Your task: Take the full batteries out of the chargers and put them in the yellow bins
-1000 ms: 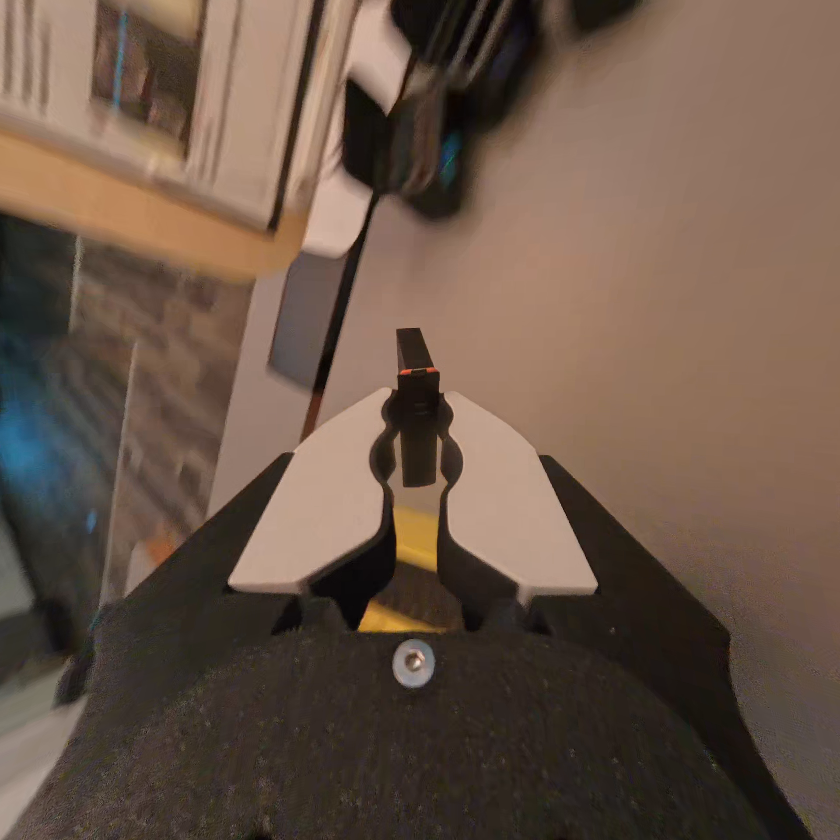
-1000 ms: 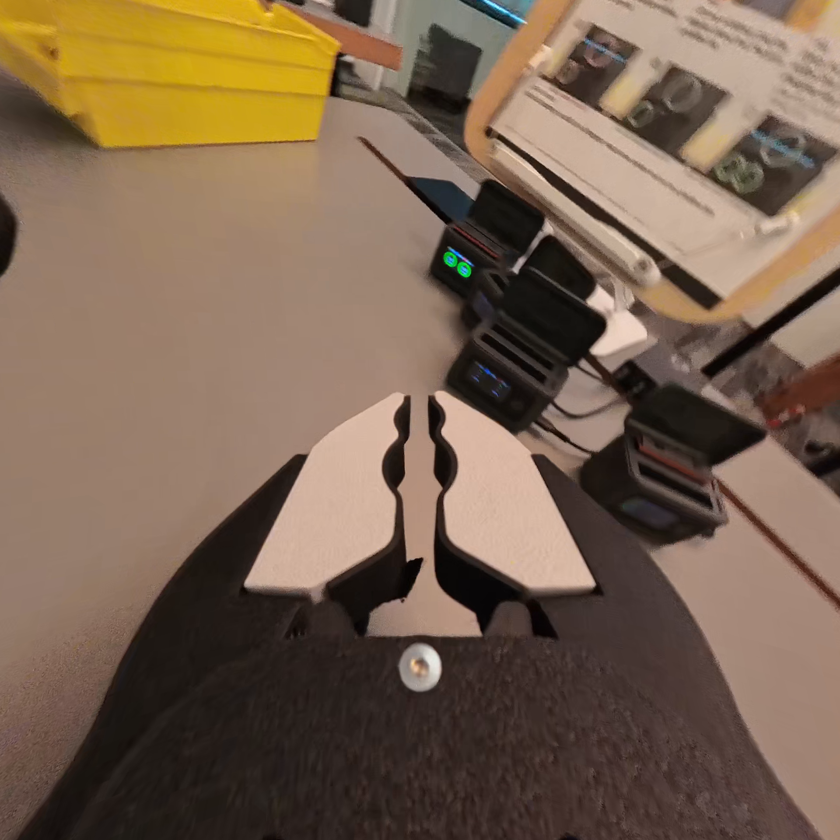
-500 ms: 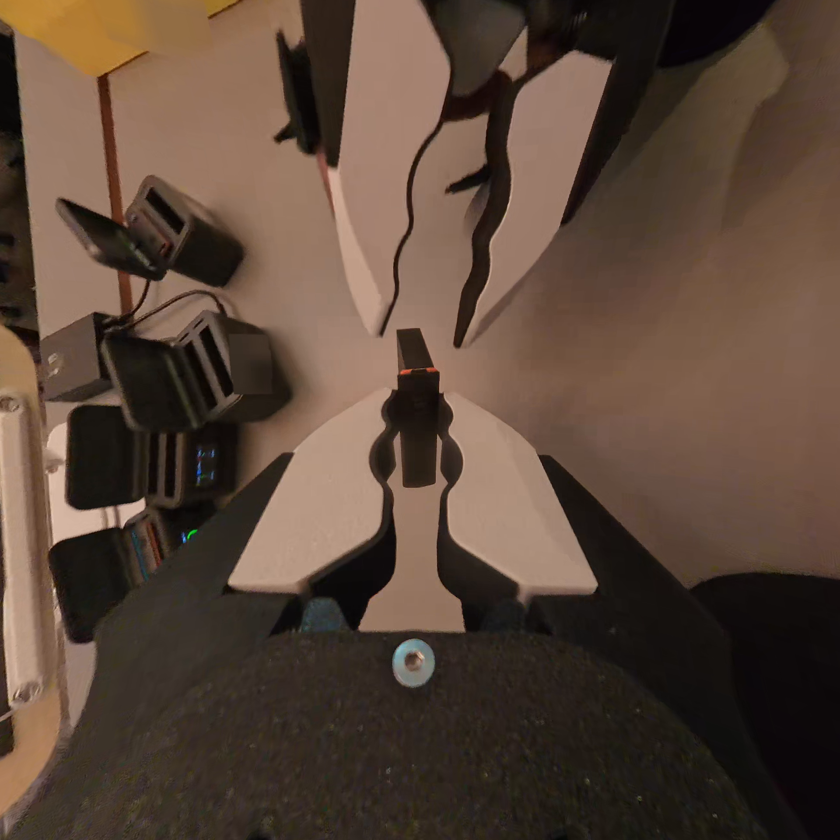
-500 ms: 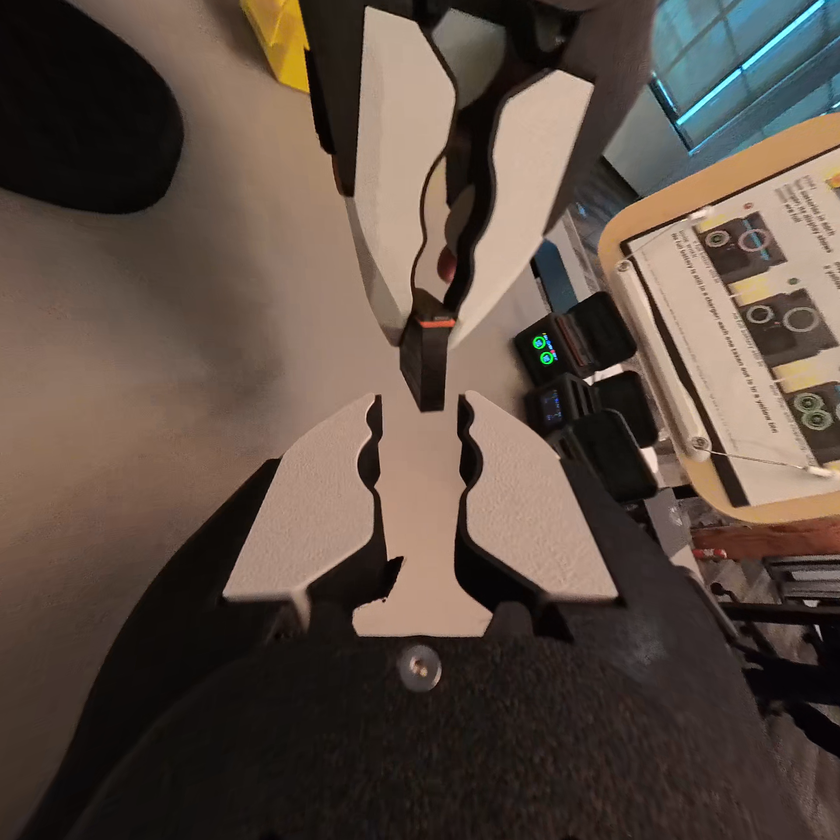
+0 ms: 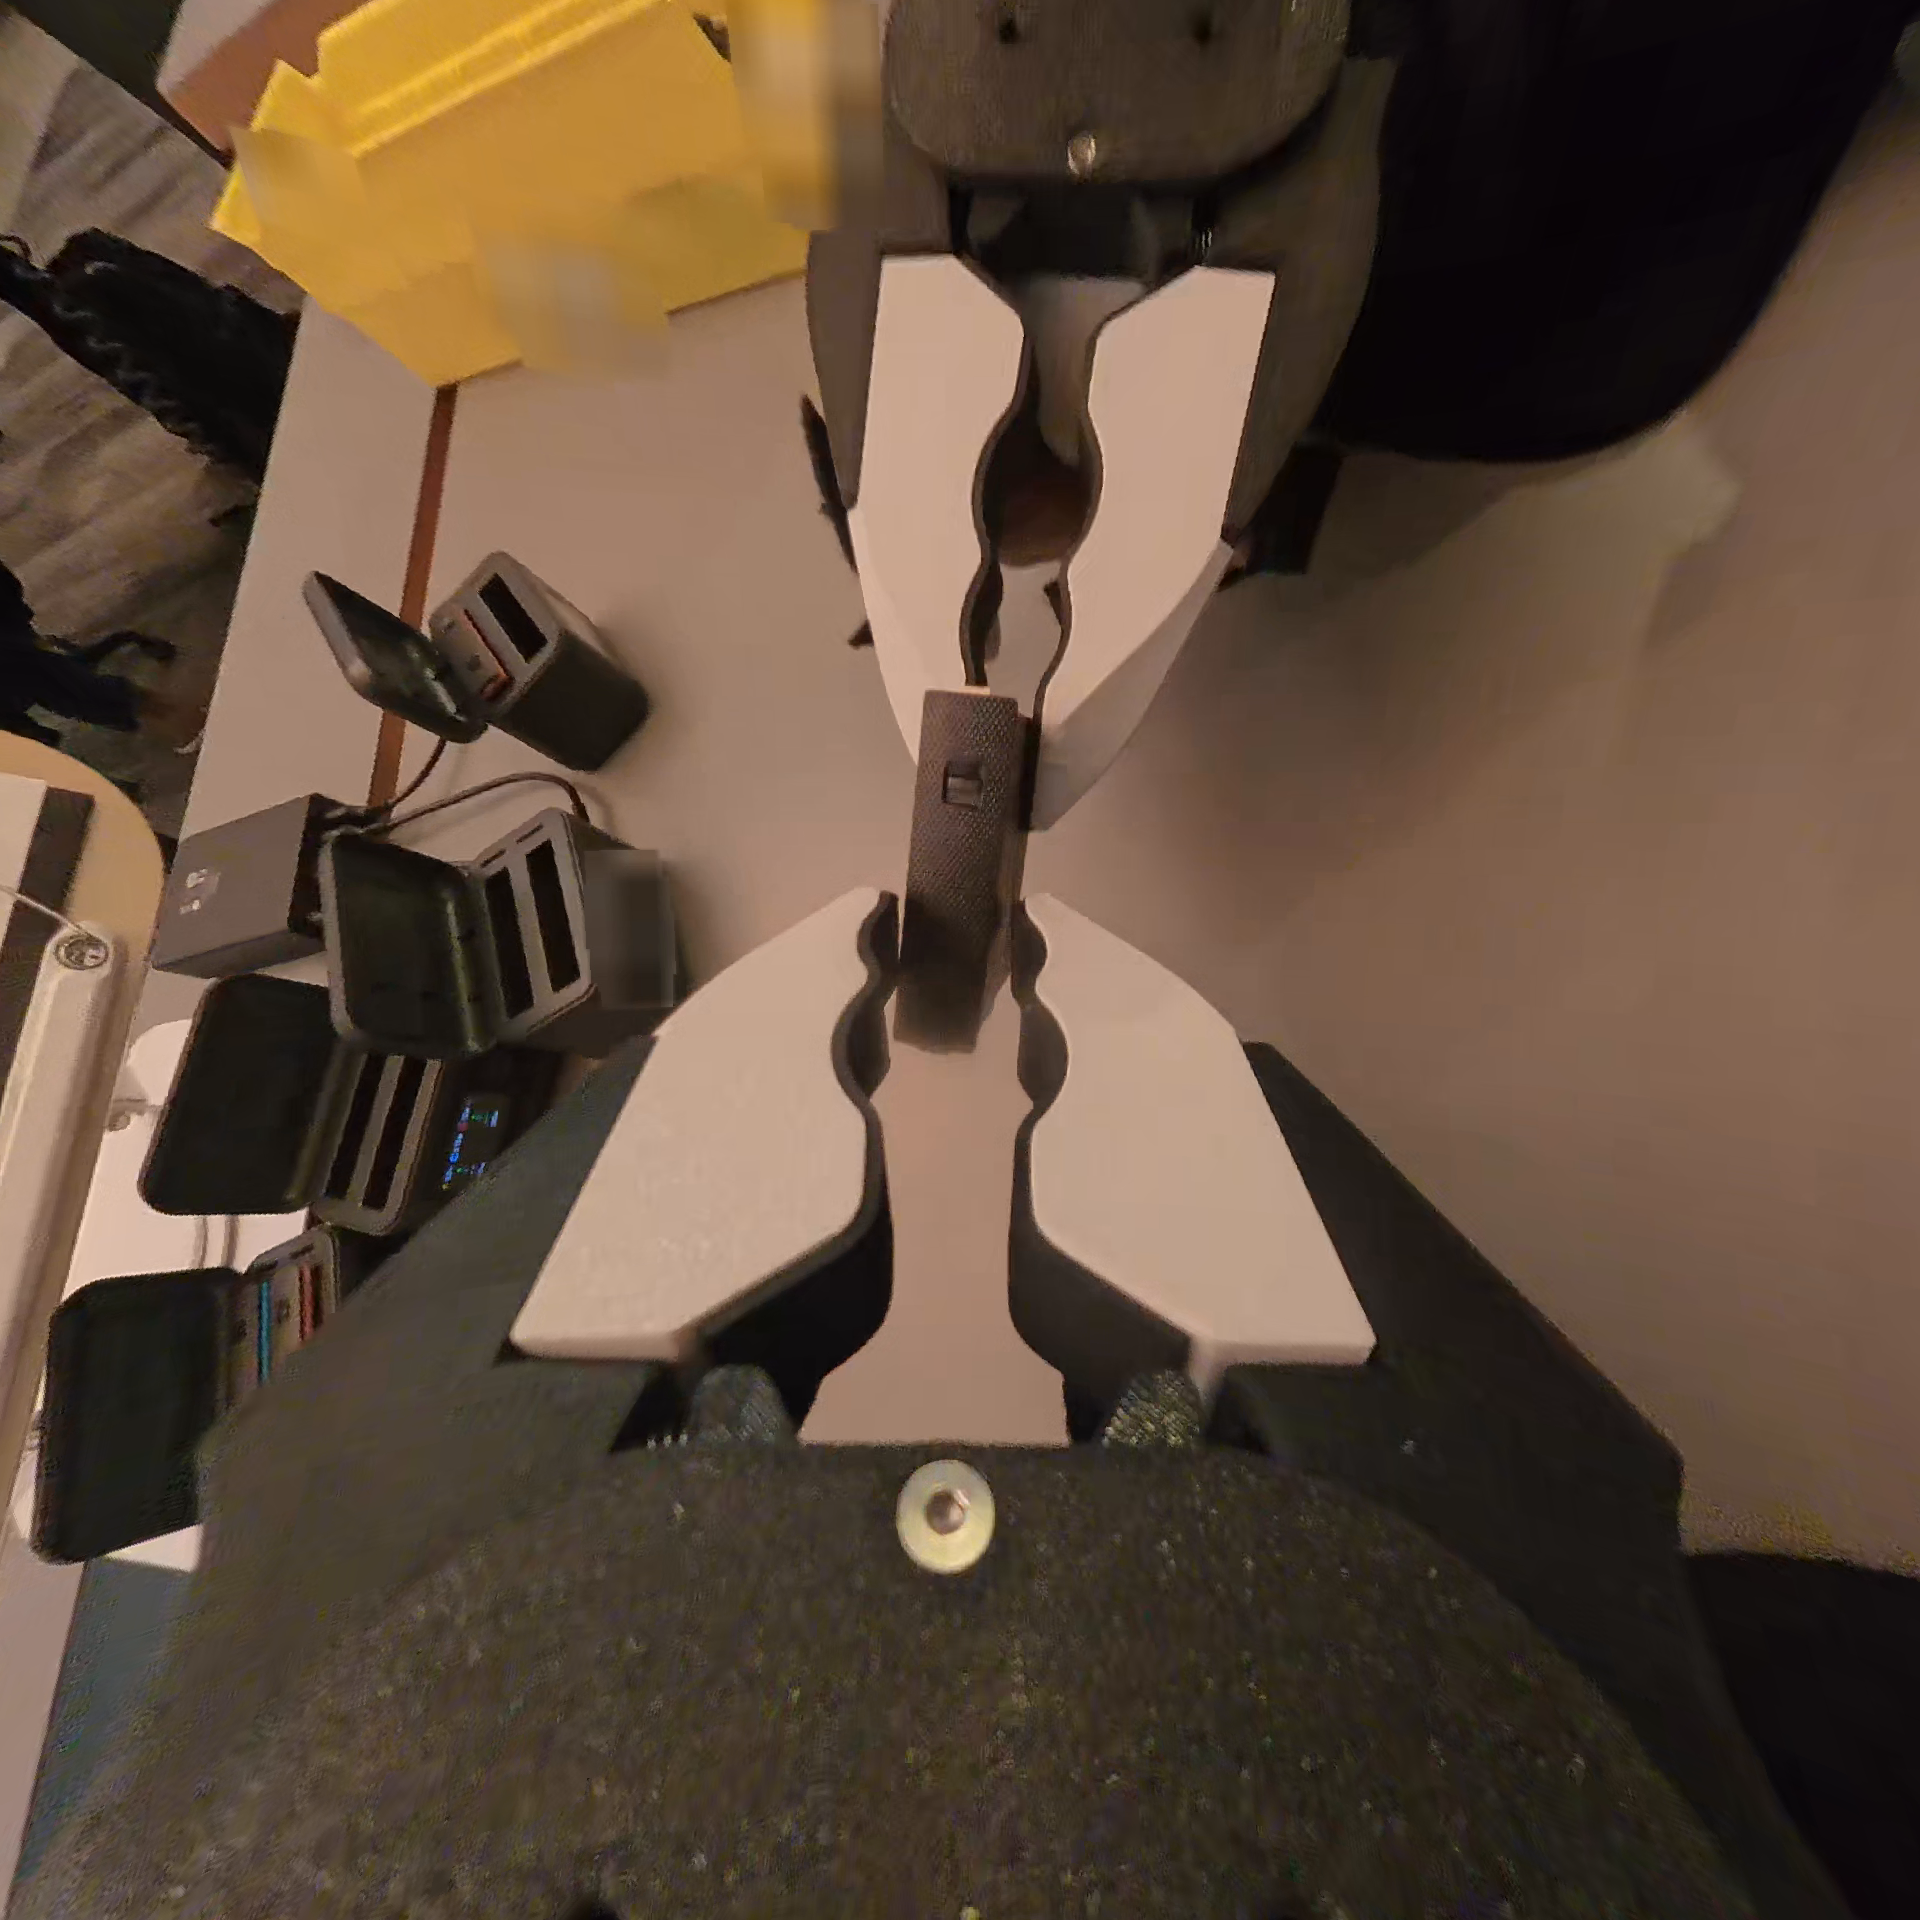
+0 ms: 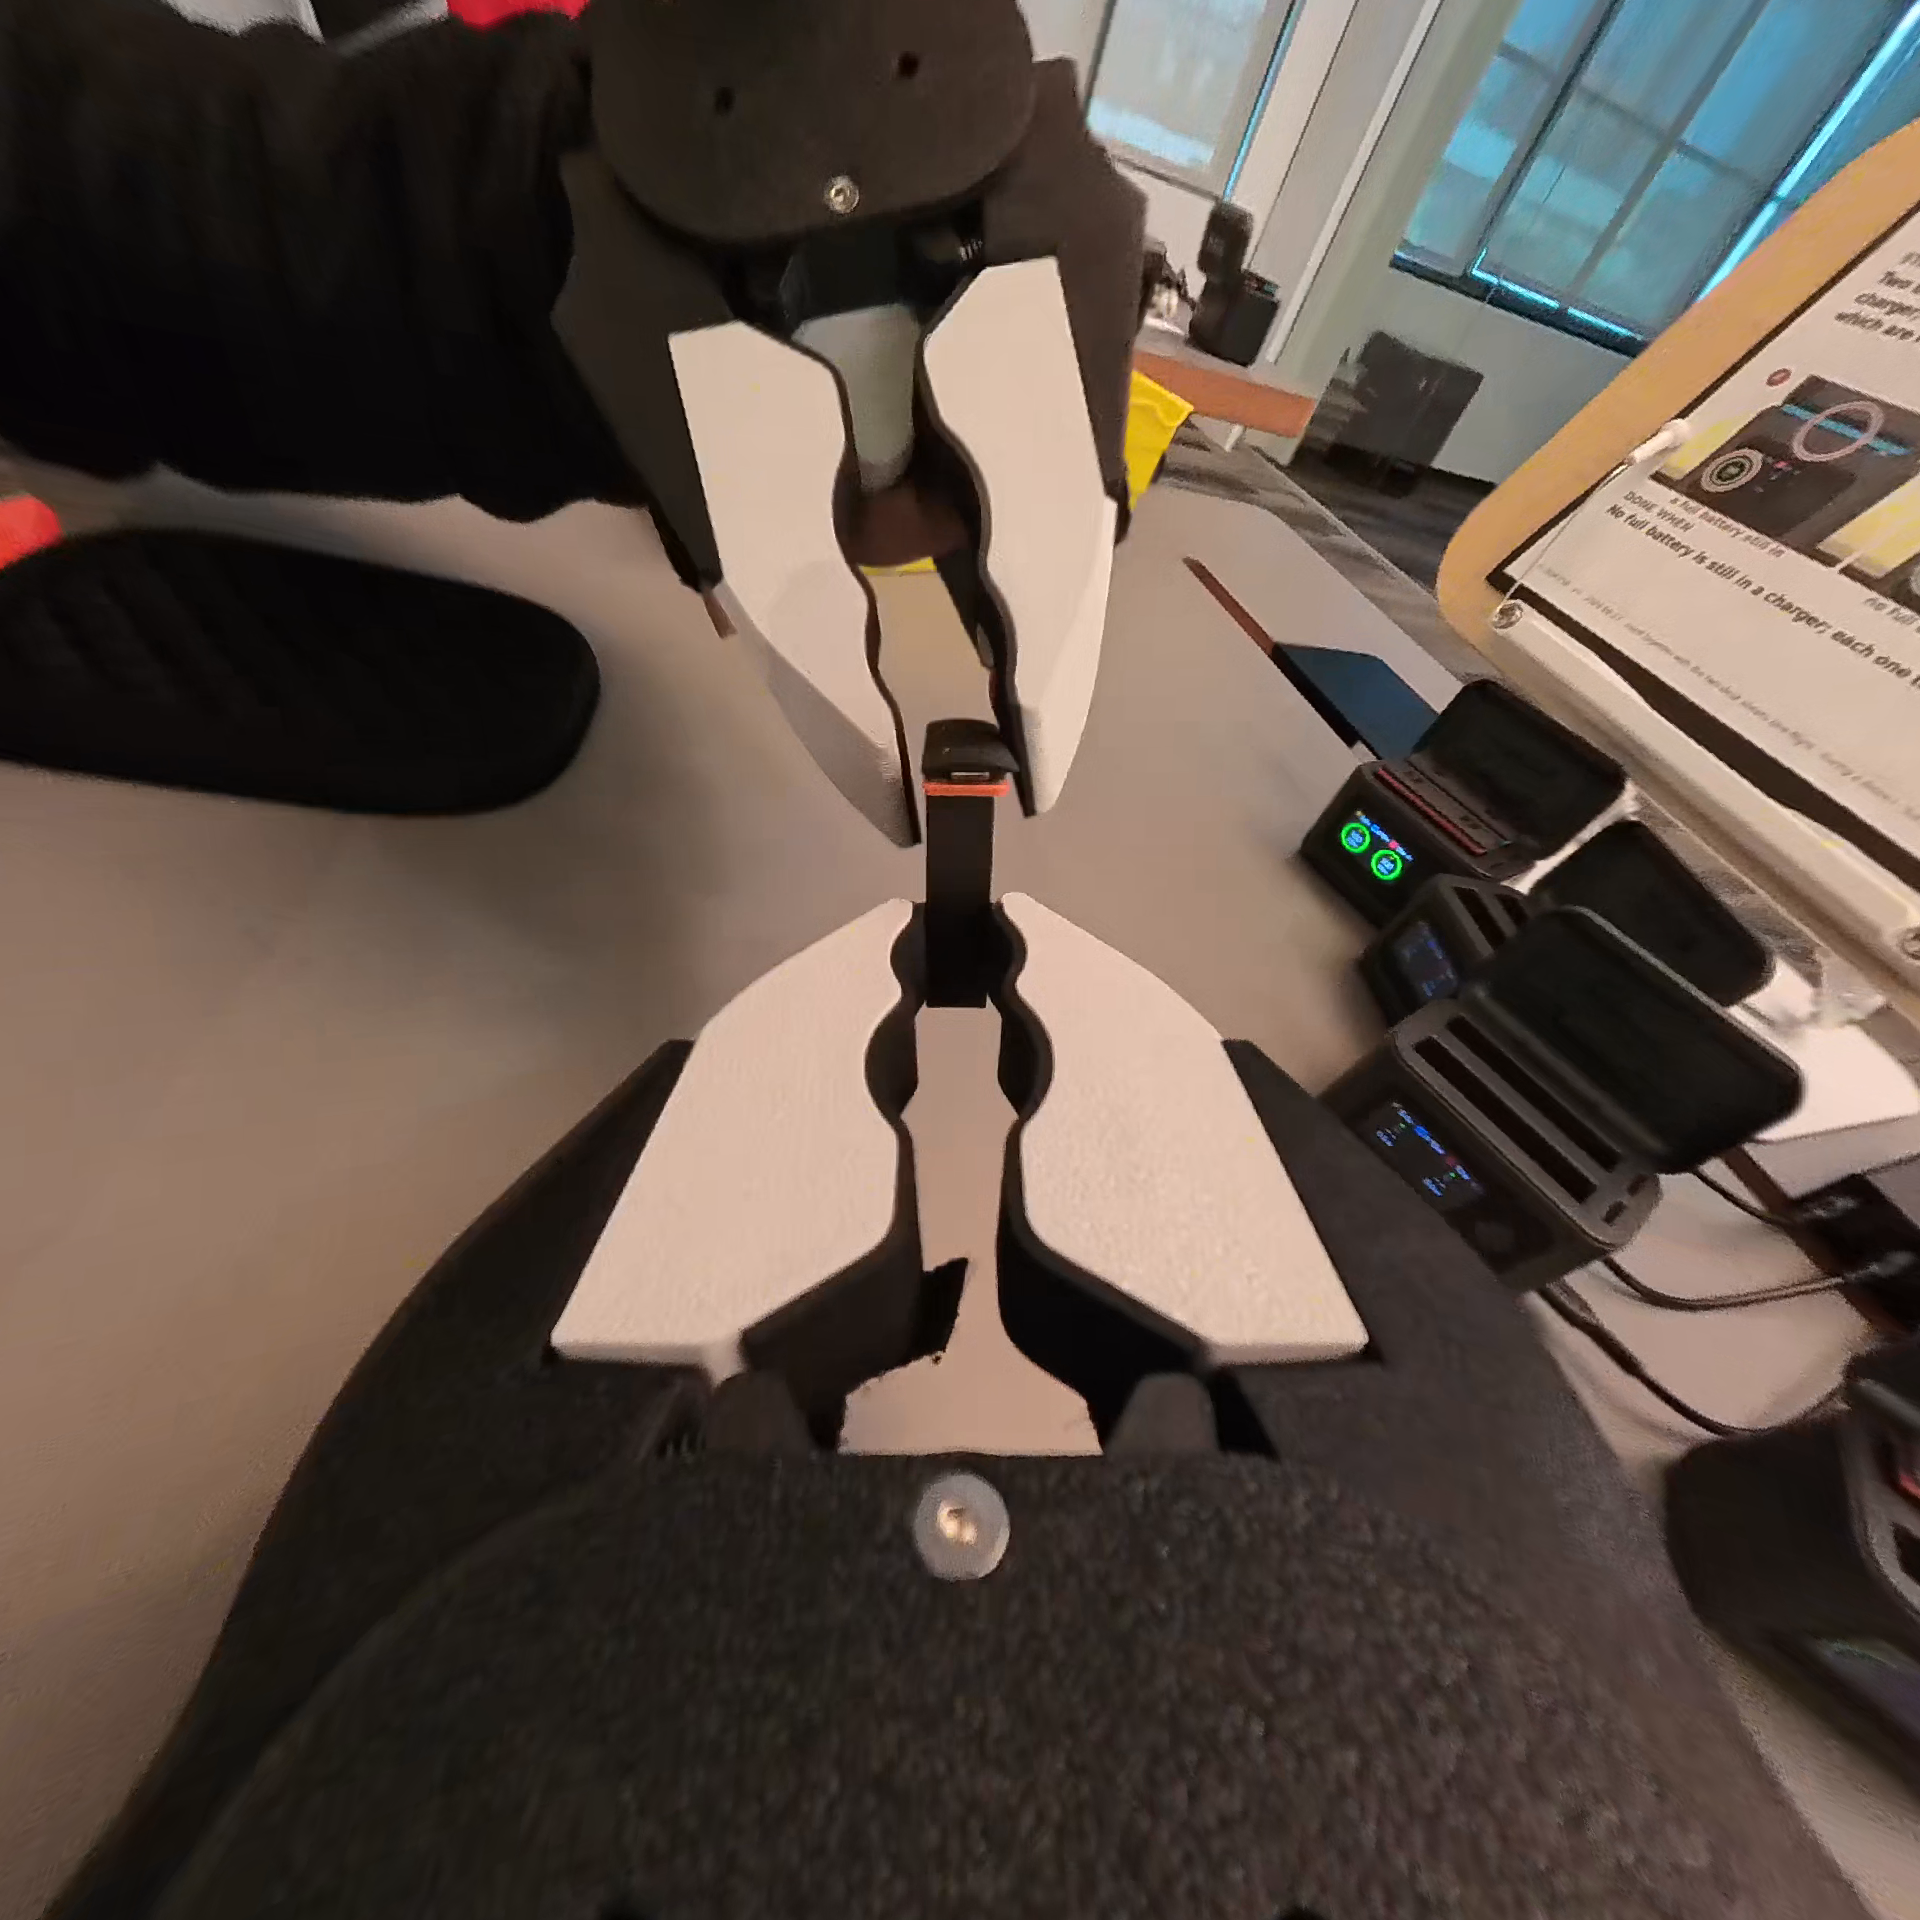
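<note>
Left wrist view: looking down on a pale worktop [image 5: 1455, 831]. Left claw [image 5: 954, 909] low in the picture, tips flanking the near end of a black battery [image 5: 961, 831] held up off the worktop. Cannot tell whether pressing on it or just loosened, with thin dark slits on both sides. Opposite, pointing back at the camera, the right claw [image 5: 982, 779], tips at the battery's far end. Off to the left, a row of dark chargers [image 5: 520, 935] with lids flipped open, several slots bare, cables running to a black power block [image 5: 239, 894]. Yellow bins [image 5: 499, 156] at the top left, well apart from the battery.

Right wrist view: right claw closed on the plain black end of the battery, both tips touching its sides. Orange-banded end up between the left claw's tips. On the right, one charger with two green rings lit [image 6: 1371, 852] in the row, beside a wood-rimmed board with a printed sheet [image 6: 1714, 520]. A black sleeve [image 6: 260, 260] behind the left claw.
</note>
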`<control>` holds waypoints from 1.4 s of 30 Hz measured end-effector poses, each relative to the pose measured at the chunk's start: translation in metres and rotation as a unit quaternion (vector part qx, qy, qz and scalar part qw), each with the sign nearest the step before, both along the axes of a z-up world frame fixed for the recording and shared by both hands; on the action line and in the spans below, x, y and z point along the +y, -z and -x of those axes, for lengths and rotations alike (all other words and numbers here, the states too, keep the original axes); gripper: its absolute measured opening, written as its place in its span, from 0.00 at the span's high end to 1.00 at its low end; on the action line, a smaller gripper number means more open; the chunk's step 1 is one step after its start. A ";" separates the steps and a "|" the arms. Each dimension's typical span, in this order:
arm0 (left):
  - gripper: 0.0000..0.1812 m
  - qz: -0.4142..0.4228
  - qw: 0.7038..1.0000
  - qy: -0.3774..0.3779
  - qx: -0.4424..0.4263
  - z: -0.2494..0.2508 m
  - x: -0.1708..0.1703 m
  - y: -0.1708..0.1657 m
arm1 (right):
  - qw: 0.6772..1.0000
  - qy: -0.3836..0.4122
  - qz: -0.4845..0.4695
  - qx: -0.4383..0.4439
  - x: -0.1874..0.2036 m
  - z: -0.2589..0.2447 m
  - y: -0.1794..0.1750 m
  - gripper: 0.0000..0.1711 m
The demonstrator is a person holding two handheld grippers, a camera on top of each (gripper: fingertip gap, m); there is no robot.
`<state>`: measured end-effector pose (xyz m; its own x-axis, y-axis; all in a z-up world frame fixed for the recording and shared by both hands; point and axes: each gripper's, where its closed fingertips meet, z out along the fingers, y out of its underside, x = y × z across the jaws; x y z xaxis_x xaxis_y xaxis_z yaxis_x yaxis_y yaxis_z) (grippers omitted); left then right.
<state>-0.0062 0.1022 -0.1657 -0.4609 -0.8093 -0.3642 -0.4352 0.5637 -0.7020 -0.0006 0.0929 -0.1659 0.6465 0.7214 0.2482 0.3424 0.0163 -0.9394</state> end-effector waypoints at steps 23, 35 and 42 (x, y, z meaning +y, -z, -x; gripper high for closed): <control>0.91 -0.051 0.994 -0.036 0.091 -0.051 0.141 -0.047 | 0.994 0.086 0.067 0.013 0.023 -0.039 0.024 0.86; 0.91 -0.015 0.979 -0.057 0.194 -0.091 0.214 0.016 | 0.991 0.082 0.102 -0.012 0.022 -0.036 0.043 0.87; 0.91 -0.022 0.975 -0.050 0.215 -0.092 0.224 0.032 | 0.991 0.081 0.105 -0.015 0.022 -0.036 0.045 0.87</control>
<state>0.0854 0.3266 -0.1973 -0.4991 -0.8453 -0.1906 -0.7378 0.5299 -0.4182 0.0354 0.1153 -0.2106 0.7531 0.6461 0.1243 0.3528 -0.2370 -0.9052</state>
